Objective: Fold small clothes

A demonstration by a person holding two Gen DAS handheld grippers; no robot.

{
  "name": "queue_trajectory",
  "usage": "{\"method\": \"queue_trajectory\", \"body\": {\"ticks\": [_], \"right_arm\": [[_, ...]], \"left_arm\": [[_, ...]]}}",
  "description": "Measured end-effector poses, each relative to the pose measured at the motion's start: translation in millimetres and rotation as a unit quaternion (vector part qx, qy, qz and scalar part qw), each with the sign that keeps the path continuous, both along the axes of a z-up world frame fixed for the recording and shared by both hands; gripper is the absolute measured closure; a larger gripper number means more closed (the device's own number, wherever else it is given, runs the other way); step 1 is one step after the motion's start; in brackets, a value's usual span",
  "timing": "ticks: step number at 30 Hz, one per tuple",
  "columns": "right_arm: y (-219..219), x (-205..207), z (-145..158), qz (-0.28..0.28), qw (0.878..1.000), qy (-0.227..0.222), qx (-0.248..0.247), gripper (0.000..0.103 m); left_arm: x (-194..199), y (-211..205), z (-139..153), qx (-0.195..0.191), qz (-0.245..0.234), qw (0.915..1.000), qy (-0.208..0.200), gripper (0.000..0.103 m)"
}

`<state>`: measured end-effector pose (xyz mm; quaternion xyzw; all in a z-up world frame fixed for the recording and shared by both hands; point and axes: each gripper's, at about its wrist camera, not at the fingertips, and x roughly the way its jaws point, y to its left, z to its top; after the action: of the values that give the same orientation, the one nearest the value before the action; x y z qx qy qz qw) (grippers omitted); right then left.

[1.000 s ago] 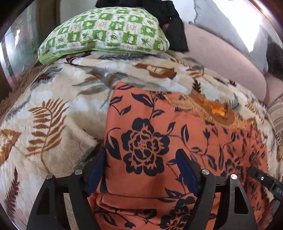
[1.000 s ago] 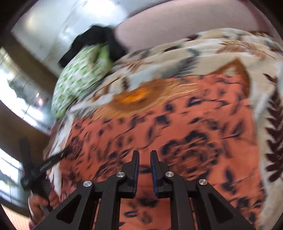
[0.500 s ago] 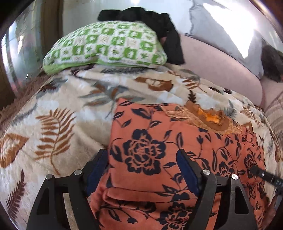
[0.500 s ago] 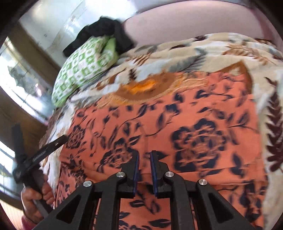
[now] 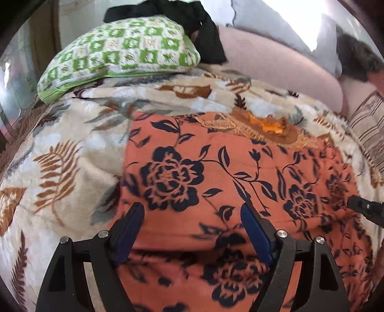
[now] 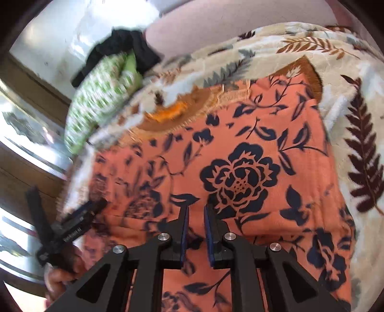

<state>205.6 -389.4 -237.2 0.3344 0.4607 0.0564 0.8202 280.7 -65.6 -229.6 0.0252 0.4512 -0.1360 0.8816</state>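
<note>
A: Nearest the left wrist camera, how do the left tongs (image 5: 192, 213) stand?

B: Spread wide, the blue pads (image 5: 130, 228) well apart over the orange floral garment (image 5: 216, 168). Nothing sits between them but the cloth lying below; I can't tell whether the tips touch it.

A: And the right tongs (image 6: 195, 216)?

B: Almost pressed together, with a thin gap left between the pads. They sit low over the same garment (image 6: 240, 168), but whether they pinch any cloth I cannot tell (the gap looks bare from this angle).

A: Where does the garment lie?

B: Flat on a cream blanket with a leaf print (image 5: 72, 153), spread over a bed or couch. A fold edge runs across its near part, just ahead of the left tongs. At its far edge a brown and orange embroidered neckline (image 5: 268, 127) shows.

A: Does either camera catch the other tool?

B: Yes. The right wrist view shows the left tongs (image 6: 72, 228) at the garment's left side, held by a hand (image 6: 62, 271). The left wrist view catches only a black tip of the right tongs (image 5: 364, 206) at the right edge.

A: Farther back?

B: A green and white checked pillow (image 5: 120, 55) rests on the blanket, a black cloth (image 5: 187, 19) draped behind it, against a pinkish backrest (image 5: 276, 64).
</note>
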Motion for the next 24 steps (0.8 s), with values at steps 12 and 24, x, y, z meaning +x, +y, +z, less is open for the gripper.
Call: {"method": "queue_trajectory", "body": {"ticks": [12, 24], "right_arm": [[-42.7, -141.2, 21.0, -0.093, 0.992, -0.049, 0.07, 0.025], [-54.8, -239.4, 26.4, -0.109, 0.993, -0.002, 0.046, 0.025]], "left_arm": [[-116.9, 121.5, 16.0, -0.052, 0.039, 0.9971, 0.04, 0.02], [-178.7, 140.0, -30.4, -0.117, 0.023, 0.9814, 0.15, 0.037]]}}
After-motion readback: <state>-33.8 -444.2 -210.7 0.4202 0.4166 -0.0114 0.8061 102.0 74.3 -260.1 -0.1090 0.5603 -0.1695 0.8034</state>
